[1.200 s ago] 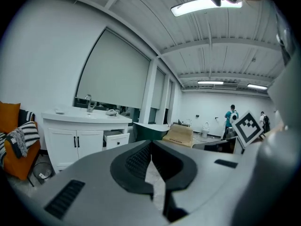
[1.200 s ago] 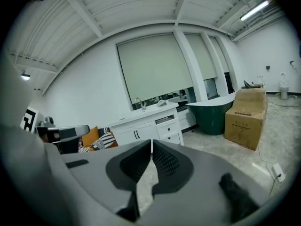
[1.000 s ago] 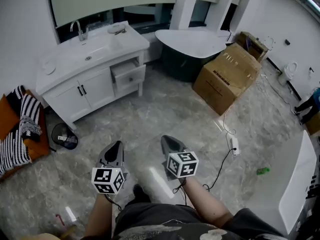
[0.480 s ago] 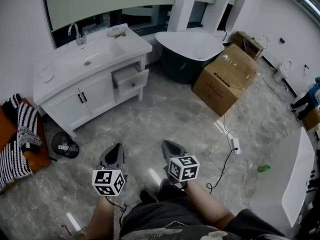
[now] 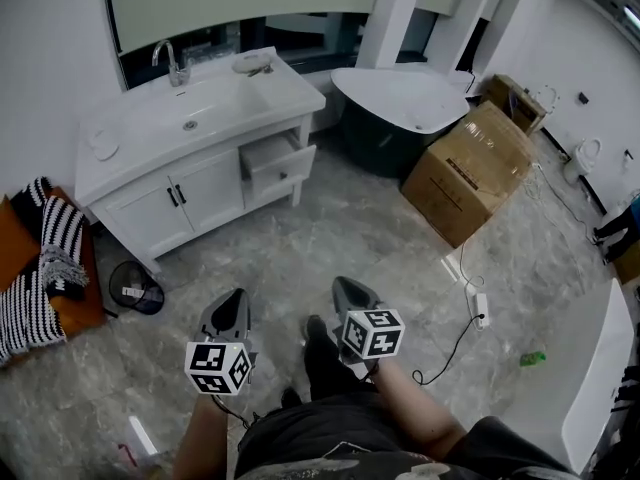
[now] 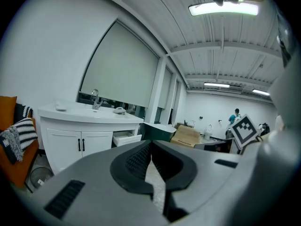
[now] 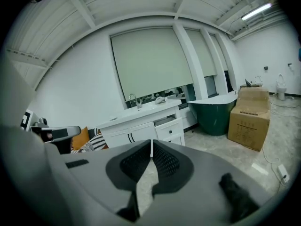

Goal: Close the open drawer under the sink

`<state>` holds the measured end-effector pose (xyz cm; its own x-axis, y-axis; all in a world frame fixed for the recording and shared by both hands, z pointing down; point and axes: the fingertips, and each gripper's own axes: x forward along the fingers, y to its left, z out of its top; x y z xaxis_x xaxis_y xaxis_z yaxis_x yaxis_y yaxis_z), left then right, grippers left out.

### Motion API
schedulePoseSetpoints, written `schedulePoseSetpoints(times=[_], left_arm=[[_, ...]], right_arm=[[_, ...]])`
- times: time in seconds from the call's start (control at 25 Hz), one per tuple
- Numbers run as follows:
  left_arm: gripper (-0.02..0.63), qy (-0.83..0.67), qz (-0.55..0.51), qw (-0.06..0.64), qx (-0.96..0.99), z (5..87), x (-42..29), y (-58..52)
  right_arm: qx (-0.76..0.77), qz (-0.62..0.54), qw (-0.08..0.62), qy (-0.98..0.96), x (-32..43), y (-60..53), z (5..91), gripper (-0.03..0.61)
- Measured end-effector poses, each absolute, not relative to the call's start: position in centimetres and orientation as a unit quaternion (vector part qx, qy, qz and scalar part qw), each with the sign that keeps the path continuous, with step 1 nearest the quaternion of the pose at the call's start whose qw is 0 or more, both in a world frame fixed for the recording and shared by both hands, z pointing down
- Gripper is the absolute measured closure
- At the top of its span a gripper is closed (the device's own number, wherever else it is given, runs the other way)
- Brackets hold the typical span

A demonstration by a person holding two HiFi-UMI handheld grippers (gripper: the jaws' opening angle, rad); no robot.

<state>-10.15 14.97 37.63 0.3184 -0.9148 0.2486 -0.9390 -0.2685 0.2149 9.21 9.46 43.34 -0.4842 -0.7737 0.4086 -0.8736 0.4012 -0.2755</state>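
A white vanity (image 5: 150,158) with a sink stands against the far wall. Its top right drawer (image 5: 281,163) is pulled out and open; it also shows as the open drawer (image 6: 126,138) in the left gripper view and the open drawer (image 7: 170,124) in the right gripper view. My left gripper (image 5: 234,303) and right gripper (image 5: 348,290) are low in the head view, well short of the vanity, both pointing toward it. The left gripper (image 6: 150,147) is shut with nothing held. The right gripper (image 7: 151,147) is shut too, empty.
A dark green bathtub (image 5: 405,103) stands right of the vanity, with a large cardboard box (image 5: 478,173) beside it. A power strip and cable (image 5: 478,306) lie on the marble floor at right. An orange seat with striped cloth (image 5: 45,258) and a small fan (image 5: 133,288) sit left.
Both grippers have moved forward across the floor toward the vanity, which now sits a bit nearer and more central. The jaws stayed shut.
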Motion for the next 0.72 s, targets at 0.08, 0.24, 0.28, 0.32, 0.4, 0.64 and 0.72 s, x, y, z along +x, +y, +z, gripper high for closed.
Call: schedulePoseSetpoints(times=[0.08, 0.24, 0.28, 0.32, 0.4, 0.64, 0.72], left_arm=[[0.598, -0.589, 0.043, 0.161, 0.791, 38.0, -10.6, 13.5], [0.598, -0.596, 0.059, 0.168, 0.783, 39.2, -11.1, 9.8], [0.598, -0.597, 0.063, 0.17, 0.781, 39.5, -11.1, 8.7], [0.598, -0.598, 0.068, 0.173, 0.78, 39.9, -11.1, 7.5], [0.598, -0.601, 0.073, 0.179, 0.776, 40.6, -11.1, 5.0], [0.598, -0.608, 0.085, 0.2, 0.764, 42.1, -10.6, -3.0], [0.598, -0.611, 0.087, 0.207, 0.76, 42.6, -10.4, -5.4]], right_arm=[[0.491, 0.231, 0.111, -0.833, 8.8, 7.3, 44.0, 0.549], [0.485, 0.238, 0.111, -0.834, 8.4, 2.3, 44.8, 0.551], [0.482, 0.24, 0.113, -0.835, 8.3, 1.0, 45.1, 0.551], [0.479, 0.242, 0.115, -0.836, 8.3, -0.2, 45.4, 0.551], [0.474, 0.246, 0.125, -0.836, 8.3, -2.8, 46.2, 0.55], [0.467, 0.248, 0.142, -0.837, 8.8, -11.1, 47.9, 0.549], [0.465, 0.248, 0.141, -0.838, 8.9, -13.8, 48.3, 0.549]])
